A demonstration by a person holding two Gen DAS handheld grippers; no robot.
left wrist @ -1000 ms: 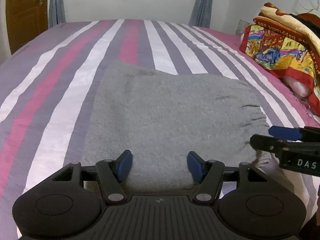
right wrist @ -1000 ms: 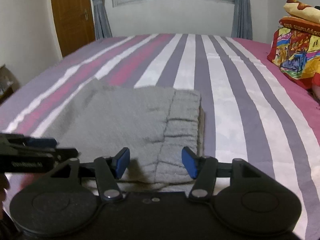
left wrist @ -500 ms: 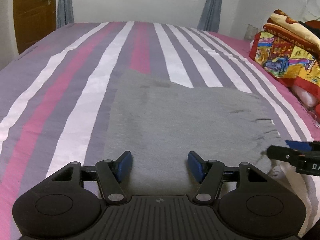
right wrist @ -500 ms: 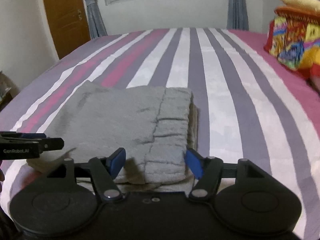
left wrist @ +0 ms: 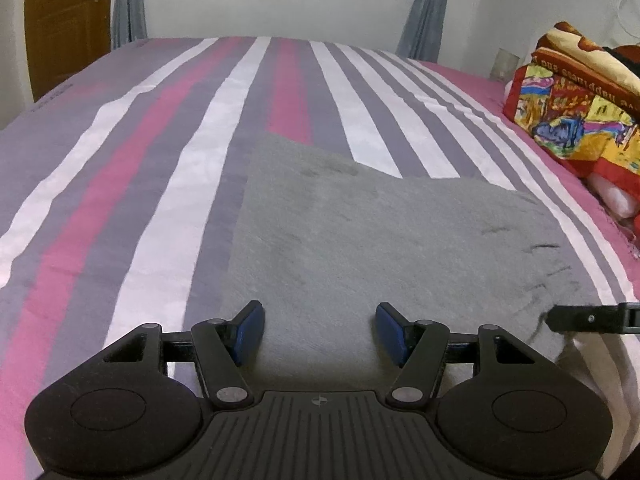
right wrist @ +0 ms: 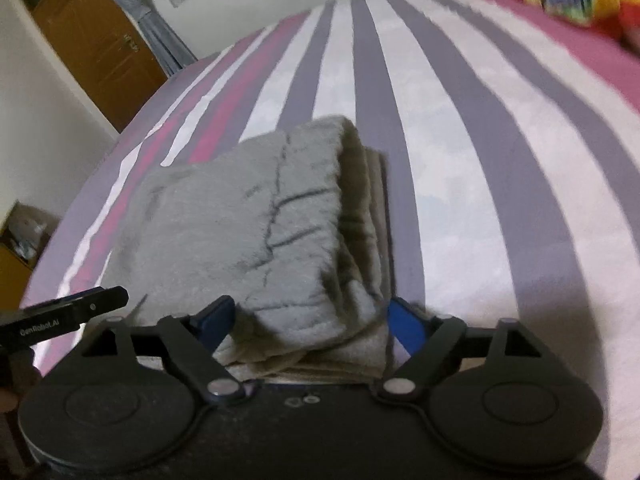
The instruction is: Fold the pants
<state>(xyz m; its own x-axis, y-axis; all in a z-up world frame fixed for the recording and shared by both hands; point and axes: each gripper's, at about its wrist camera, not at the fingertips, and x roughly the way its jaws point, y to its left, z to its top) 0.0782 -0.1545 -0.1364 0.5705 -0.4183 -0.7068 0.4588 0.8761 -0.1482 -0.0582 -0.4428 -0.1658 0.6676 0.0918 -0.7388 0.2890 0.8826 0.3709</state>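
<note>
The grey pants [left wrist: 380, 248] lie folded in a flat stack on the striped bed [left wrist: 168, 184]. In the right wrist view the pants [right wrist: 256, 232] show stacked layers and the elastic waistband at their right edge. My left gripper [left wrist: 318, 332] is open, its blue pads over the near edge of the stack, empty. My right gripper [right wrist: 308, 324] is open, its jaws on either side of the near right corner of the stack. Each gripper's tip shows in the other's view: the right one [left wrist: 592, 317], the left one [right wrist: 68, 312].
A pile of colourful folded blankets [left wrist: 576, 112] sits at the bed's right side. A wooden door [left wrist: 60, 20] and curtains [left wrist: 128, 0] stand beyond the bed's far left. A brown cabinet [right wrist: 20, 240] stands left of the bed.
The right gripper has dropped and tilted down over the near right corner of the stack. The left gripper has pulled back a little. Both stay open.
</note>
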